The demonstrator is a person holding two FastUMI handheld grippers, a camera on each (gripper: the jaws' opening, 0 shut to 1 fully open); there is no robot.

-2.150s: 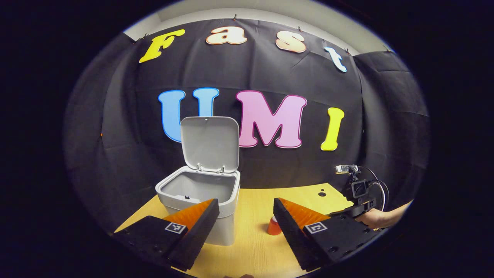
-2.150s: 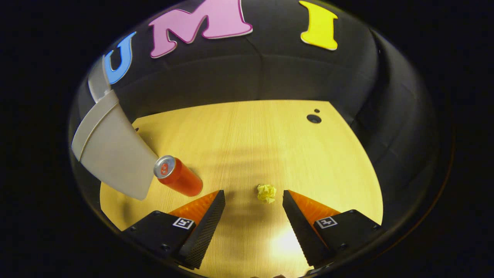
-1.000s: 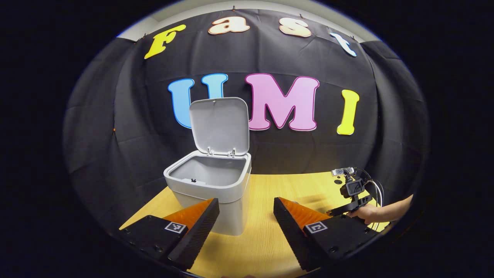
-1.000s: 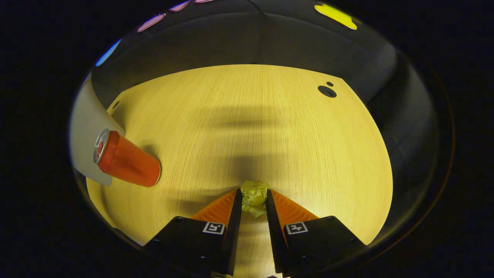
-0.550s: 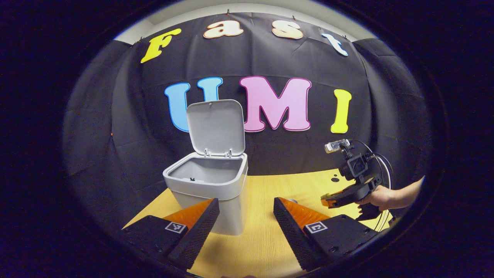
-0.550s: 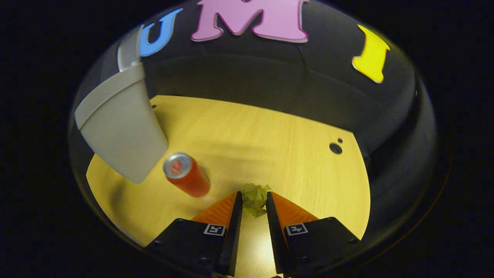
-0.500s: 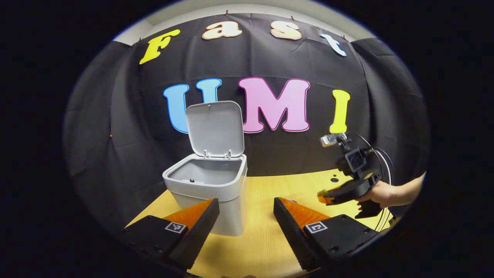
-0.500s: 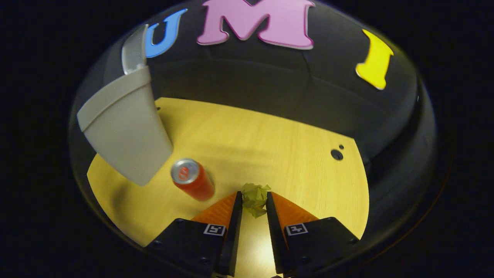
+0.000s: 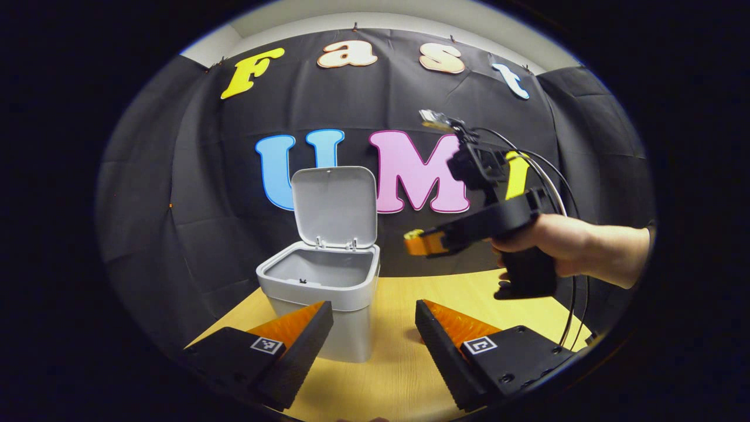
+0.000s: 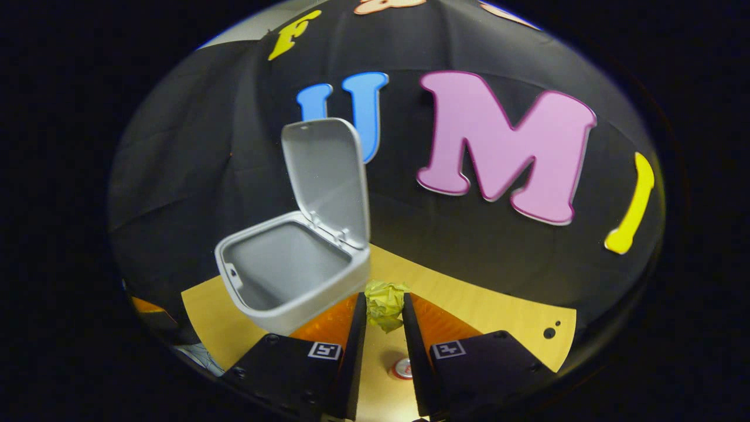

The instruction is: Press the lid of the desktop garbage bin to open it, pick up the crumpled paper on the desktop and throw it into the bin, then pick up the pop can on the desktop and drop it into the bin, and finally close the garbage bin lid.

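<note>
The grey desktop bin (image 9: 319,284) (image 10: 281,275) stands on the wooden desk (image 9: 387,375) with its lid (image 9: 334,205) (image 10: 325,176) raised upright. My right gripper (image 10: 384,310) is shut on the yellow crumpled paper (image 10: 385,303), held in the air just right of the bin's rim. The left gripper view has that right gripper (image 9: 413,242) in a hand (image 9: 556,240), level with the lid's hinge, right of the bin. Below it the pop can's top (image 10: 402,368) peeks between the fingers. My left gripper (image 9: 374,325) stands open and empty, low before the bin.
Black cloth walls close the desk at the back and sides. Two small holes (image 10: 549,332) mark the desk's far right corner. Cables (image 9: 562,193) trail from the right gripper. Bare desk lies right of the bin.
The right gripper shut on the paper, lifted it off the desk and carried it up and left toward the open bin. The left gripper stayed open and nearly still.
</note>
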